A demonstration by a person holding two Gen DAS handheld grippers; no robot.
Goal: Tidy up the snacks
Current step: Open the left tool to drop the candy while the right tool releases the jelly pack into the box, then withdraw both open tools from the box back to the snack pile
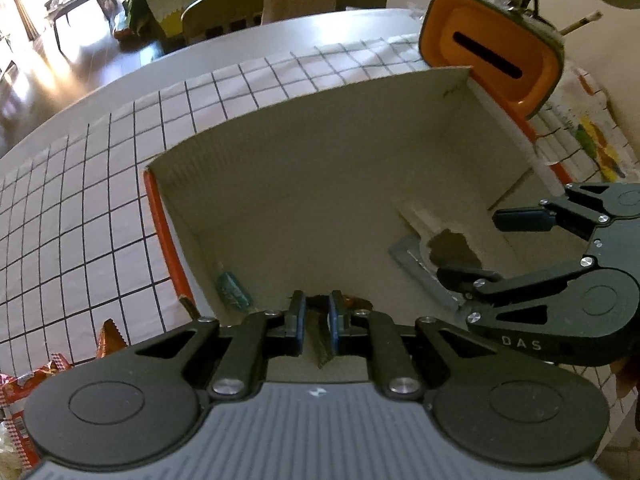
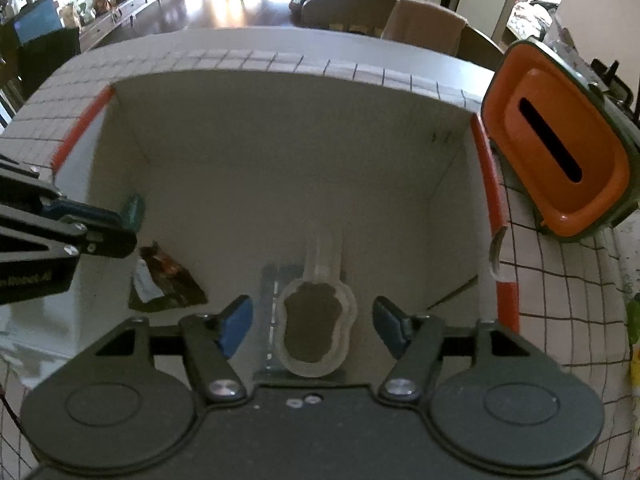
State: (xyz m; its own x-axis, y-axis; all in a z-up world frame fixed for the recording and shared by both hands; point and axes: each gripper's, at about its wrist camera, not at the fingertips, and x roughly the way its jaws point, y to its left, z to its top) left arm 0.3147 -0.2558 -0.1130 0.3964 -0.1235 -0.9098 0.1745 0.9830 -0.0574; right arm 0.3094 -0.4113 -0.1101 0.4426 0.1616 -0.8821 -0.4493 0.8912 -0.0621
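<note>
a dining room with wooden chairs and a glossy dark floor lies behind a counter (image 1: 120, 200) spread with a white cloth ruled in black squares; on it stands an open cardboard box (image 2: 280, 152) with orange edges, and just beside the box an orange bin lid (image 2: 560, 152) with a dark slot. both tongs reach into the box. the left tongs (image 1: 317, 320) are closed on the crimped edge of a dark snack wrapper (image 2: 164, 284), which rests at the box's left side near a small teal packet (image 1: 232, 290). the right tongs (image 2: 312, 320) stand open, pads clear of the clear blister pack (image 2: 316, 320) with a brown snack inside that lies on the box floor between them. both packs look light; the wrapper is thin and crinkly, best pinched at its seam, while the blister seems stiffer, slick and likely crushable, so its flat rim is the safer hold. more red wrapped snacks (image 1: 24, 392) wait on the counter outside the box.
</note>
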